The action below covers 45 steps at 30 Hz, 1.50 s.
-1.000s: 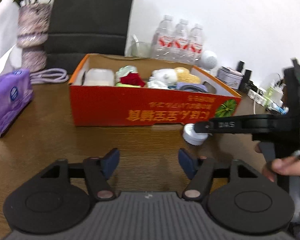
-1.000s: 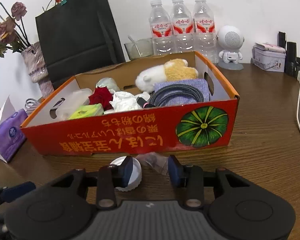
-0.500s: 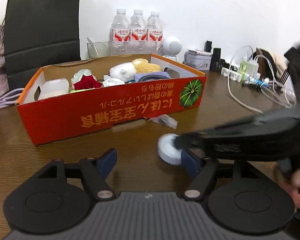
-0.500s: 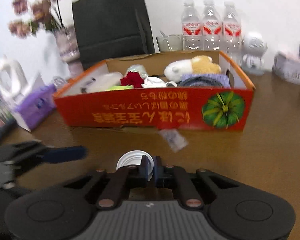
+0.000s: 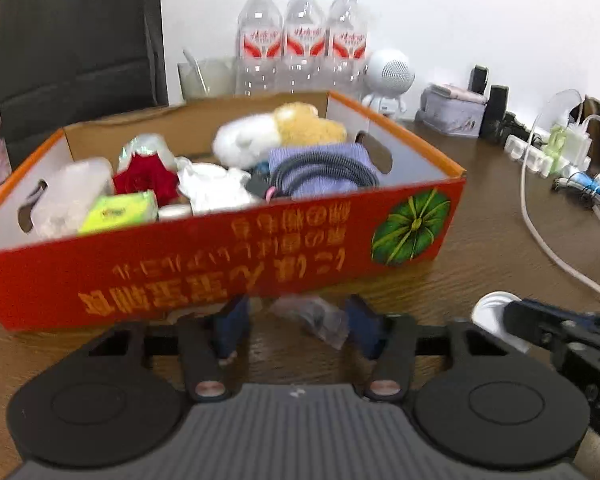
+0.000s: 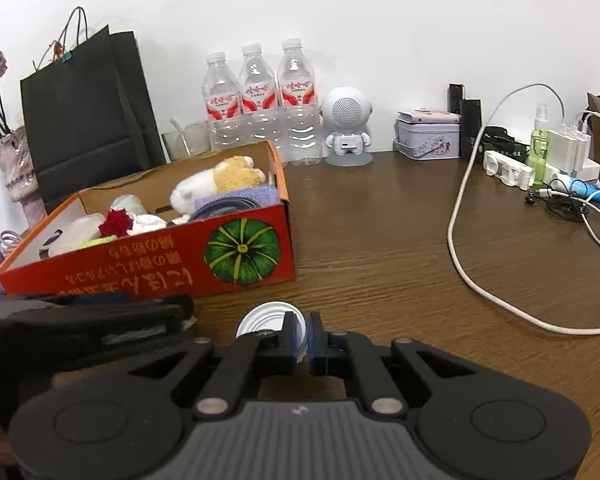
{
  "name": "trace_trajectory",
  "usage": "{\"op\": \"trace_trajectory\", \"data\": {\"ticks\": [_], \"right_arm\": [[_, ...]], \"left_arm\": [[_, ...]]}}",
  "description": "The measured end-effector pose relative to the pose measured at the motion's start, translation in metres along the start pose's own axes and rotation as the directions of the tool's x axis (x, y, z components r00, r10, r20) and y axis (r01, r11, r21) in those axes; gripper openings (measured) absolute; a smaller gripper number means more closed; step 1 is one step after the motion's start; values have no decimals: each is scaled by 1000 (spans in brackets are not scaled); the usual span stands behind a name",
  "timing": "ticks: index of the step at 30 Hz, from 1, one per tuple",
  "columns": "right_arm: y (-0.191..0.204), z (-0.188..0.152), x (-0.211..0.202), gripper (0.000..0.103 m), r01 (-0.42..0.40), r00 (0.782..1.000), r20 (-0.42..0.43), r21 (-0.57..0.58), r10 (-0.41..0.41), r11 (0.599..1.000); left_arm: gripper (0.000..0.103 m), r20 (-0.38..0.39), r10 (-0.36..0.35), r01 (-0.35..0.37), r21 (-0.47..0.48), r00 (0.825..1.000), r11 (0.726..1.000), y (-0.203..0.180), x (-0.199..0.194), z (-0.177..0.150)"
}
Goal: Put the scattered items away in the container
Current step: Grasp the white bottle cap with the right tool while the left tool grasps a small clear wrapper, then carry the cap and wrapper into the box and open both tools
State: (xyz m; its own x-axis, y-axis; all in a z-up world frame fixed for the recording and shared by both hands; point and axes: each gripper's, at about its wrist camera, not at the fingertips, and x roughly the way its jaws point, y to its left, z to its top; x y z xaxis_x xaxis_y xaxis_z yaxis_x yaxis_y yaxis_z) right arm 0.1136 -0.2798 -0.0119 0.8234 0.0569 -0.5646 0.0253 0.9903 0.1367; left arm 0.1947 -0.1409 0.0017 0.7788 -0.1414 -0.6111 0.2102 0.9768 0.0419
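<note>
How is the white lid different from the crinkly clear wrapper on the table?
The white lid is round and stiff-looking; the clear wrapper is crumpled and see-through. The right gripper pinches the lid's rim, while the wrapper lies between the left gripper's closing fingers, not yet squeezed. The lid sits off to the side, while the wrapper lies right against the orange box. Both remain outside that box, on the wooden table.
</note>
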Motion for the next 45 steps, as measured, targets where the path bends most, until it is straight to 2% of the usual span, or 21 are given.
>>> {"op": "trace_trajectory", "data": {"ticks": [2, 5, 8, 9, 10, 13, 16, 19, 20, 23, 25, 29, 31, 33, 36, 40, 45], "right_arm": [[0, -1, 1, 4, 2, 1000, -9, -3, -2, 1000], [3, -3, 5, 6, -27, 999, -44, -19, 26, 999], [11, -6, 2, 22, -37, 999, -34, -53, 35, 998], [13, -6, -2, 40, -33, 999, -16, -69, 32, 997], [16, -7, -6, 49, -44, 999, 4, -91, 45, 995], [27, -11, -10, 54, -77, 997, 10, -160, 80, 984], [37, -17, 2, 52, -51, 998, -35, -209, 45, 977], [34, -18, 9, 39, -40, 998, -57, -188, 30, 981], [32, -18, 9, 39, -45, 998, -58, -174, 35, 984], [27, -16, 4, 38, -45, 999, -24, -143, 42, 989], [27, -13, -7, 38, -54, 998, 35, -136, 59, 989], [39, -14, -54, 38, -68, 988, 128, -167, 90, 984], [44, -24, -80, 38, -119, 982, 132, -144, 138, 982], [51, -39, -104, 38, -173, 972, 129, -162, 195, 972], [59, -64, -135, 39, -177, 964, 157, -223, 214, 959], [59, -79, -169, 39, -212, 955, 166, -189, 244, 959], [57, -103, -227, 39, -205, 930, 259, -221, 260, 953]], "left_arm": [[30, 21, 17, -18, 69, 1000, 997, -6, -5, -5], [22, 21, 8, -9, 76, 1000, 997, -3, -11, -9], [19, 20, -26, 25, 57, 999, 998, 8, -26, -20], [18, 22, -43, 42, 49, 999, 998, 12, -33, -24], [17, 22, -61, 60, 38, 998, 997, 17, -39, -28], [16, 33, -70, 70, 13, 997, 997, 30, -55, -39], [15, 51, -76, 77, -19, 996, 997, 39, -64, -43], [15, 64, -72, 74, -34, 995, 997, 44, -66, -41], [15, 71, -68, 70, -38, 995, 997, 45, -68, -40], [15, 124, -43, 48, -35, 991, 998, 44, -85, -37], [15, 168, -8, 15, -41, 986, 999, 44, -107, -39], [15, 227, 55, -23, -140, 972, 990, 50, -160, -66], [15, 248, 106, -62, -178, 963, 982, 48, -188, -86], [15, 286, 148, -101, -173, 947, 980, 41, -216, -105], [15, 312, 154, -99, -184, 938, 978, 36, -251, -125], [15, 339, 164, -101, -196, 926, 975, 32, -288, -139], [16, 410, 178, -103, -199, 895, 975, 29, -333, -156]]}}
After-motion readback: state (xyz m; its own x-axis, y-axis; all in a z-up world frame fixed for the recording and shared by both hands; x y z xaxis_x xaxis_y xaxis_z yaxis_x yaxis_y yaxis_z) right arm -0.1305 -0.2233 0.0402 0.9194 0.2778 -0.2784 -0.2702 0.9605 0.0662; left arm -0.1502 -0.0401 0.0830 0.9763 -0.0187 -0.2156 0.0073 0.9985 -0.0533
